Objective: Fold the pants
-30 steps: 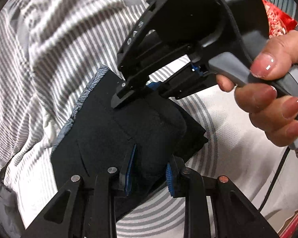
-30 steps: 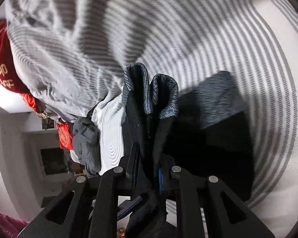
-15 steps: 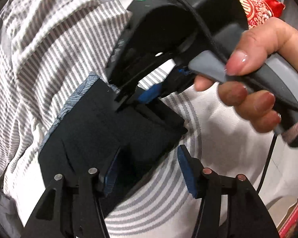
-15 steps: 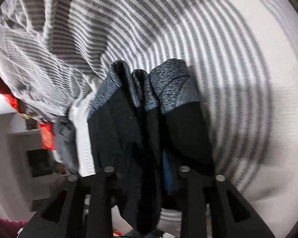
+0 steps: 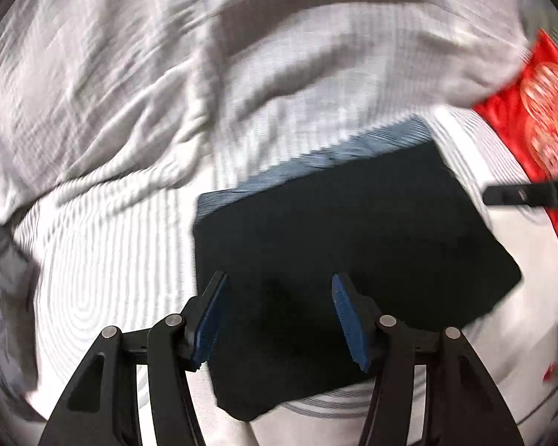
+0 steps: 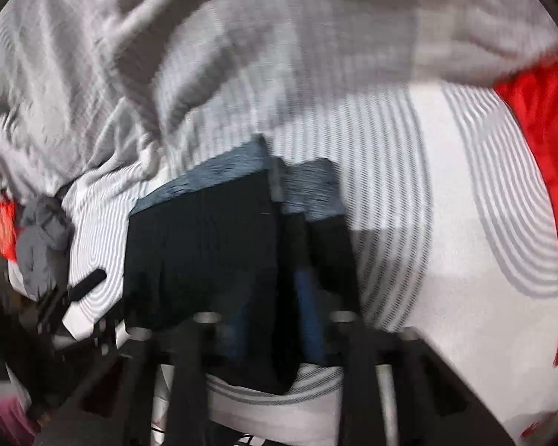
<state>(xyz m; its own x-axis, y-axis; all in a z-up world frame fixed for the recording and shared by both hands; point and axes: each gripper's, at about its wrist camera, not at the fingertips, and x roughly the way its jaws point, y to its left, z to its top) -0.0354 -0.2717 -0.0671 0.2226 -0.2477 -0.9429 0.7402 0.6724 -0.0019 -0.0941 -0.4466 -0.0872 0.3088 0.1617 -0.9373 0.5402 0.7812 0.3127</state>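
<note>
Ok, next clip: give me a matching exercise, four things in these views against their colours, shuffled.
Things:
1. pants
2. cushion
3. bed sheet
4. pads of the left gripper

Colours:
a. red
b. blue
c. black
d. white with grey stripes

Pairs: 1-c, 2-a, 3-d, 4-b
</note>
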